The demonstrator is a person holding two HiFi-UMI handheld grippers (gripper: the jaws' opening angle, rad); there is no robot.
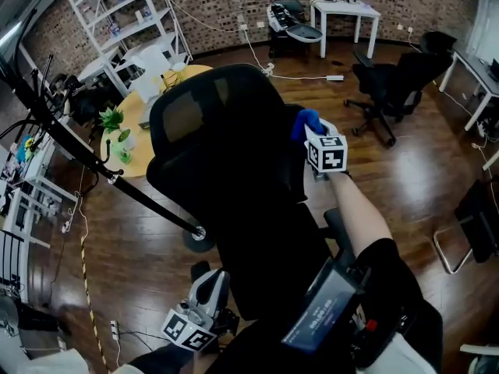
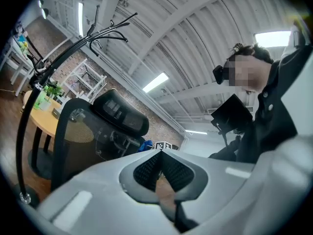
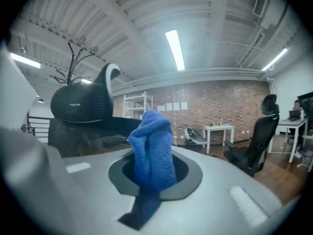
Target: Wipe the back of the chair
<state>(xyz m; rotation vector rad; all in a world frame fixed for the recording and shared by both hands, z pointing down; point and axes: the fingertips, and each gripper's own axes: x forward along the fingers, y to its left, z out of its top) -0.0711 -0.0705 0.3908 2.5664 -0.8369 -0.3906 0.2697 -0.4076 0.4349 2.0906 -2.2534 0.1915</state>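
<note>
A black mesh office chair (image 1: 226, 154) with a headrest fills the middle of the head view, its back facing me. My right gripper (image 1: 310, 131) is at the right edge of the chair's back, near the top, shut on a blue knitted cloth (image 1: 306, 121). In the right gripper view the cloth (image 3: 152, 151) stands bunched up out of the jaws, with the headrest (image 3: 80, 104) just to the left. My left gripper (image 1: 209, 291) hangs low beside the chair's base, shut, with nothing in it. The left gripper view looks up at the chair (image 2: 83, 131).
A black coat rack pole (image 1: 117, 181) slants across the left, its foot by the chair. Behind stand a round yellow table (image 1: 140, 111) with plants and white shelving (image 1: 125, 14). A second black chair (image 1: 390, 88) and a white table (image 1: 343, 10) are at the back right. Cables run over the wooden floor.
</note>
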